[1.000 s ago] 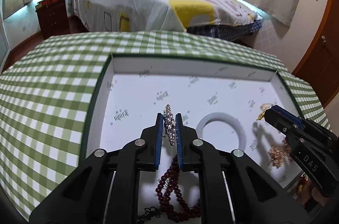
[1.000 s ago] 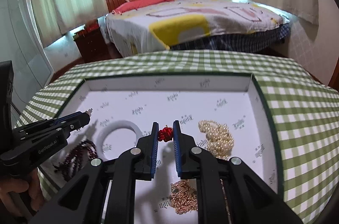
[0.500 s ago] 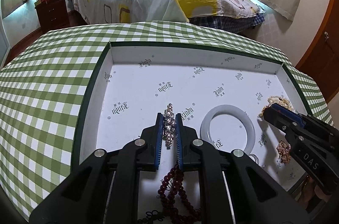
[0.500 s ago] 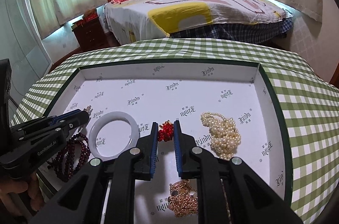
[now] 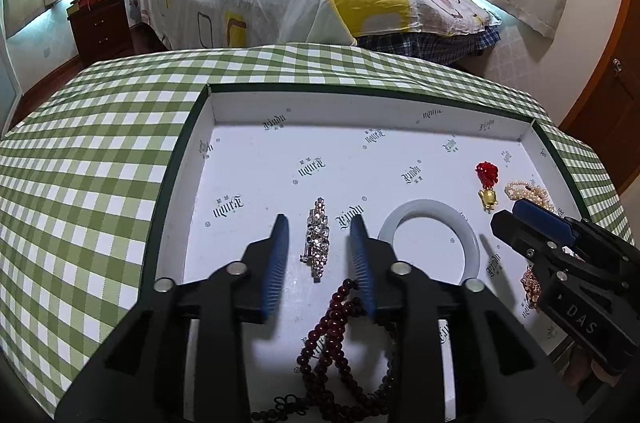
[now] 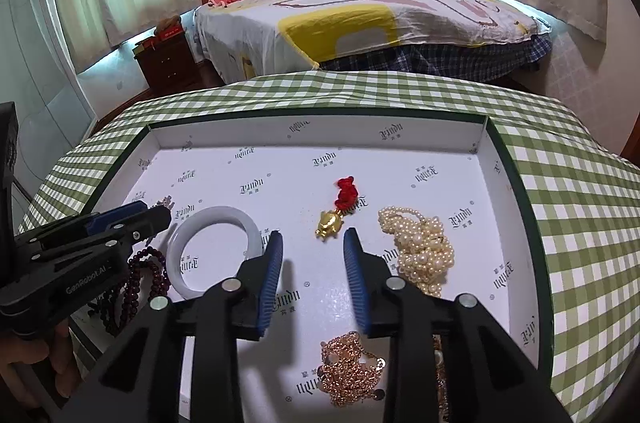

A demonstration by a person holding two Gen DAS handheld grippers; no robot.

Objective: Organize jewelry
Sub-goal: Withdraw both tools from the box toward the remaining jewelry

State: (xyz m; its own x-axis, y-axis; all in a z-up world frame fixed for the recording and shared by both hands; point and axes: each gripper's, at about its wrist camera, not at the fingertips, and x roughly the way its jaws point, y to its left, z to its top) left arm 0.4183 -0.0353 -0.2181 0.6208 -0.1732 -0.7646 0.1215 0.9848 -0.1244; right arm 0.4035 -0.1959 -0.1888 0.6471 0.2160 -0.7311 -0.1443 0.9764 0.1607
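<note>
A white-lined box tray (image 5: 248, 159) (image 6: 400, 151) lies on the green checked table. My left gripper (image 5: 320, 243) is open, its jaws either side of a rhinestone clip (image 5: 317, 243) lying on the tray floor. My right gripper (image 6: 311, 255) is open just behind a gold charm with a red knot (image 6: 334, 215), also in the left wrist view (image 5: 487, 185). A white bangle (image 5: 430, 243) (image 6: 212, 251) lies between them. Dark red beads (image 5: 340, 343) (image 6: 140, 283), a pearl strand (image 6: 420, 247) and a gold chain (image 6: 348, 371) lie in the tray.
The checked tablecloth (image 5: 80, 183) surrounds the tray. A bed (image 5: 300, 3) and a wooden nightstand (image 5: 100, 23) stand beyond the table's far edge. The right gripper shows in the left wrist view (image 5: 520, 223), the left gripper in the right wrist view (image 6: 152, 219).
Both grippers have opened. The left one let go of the rhinestone clip and the right one let go of the red-knot charm; both pieces now lie on the tray floor.
</note>
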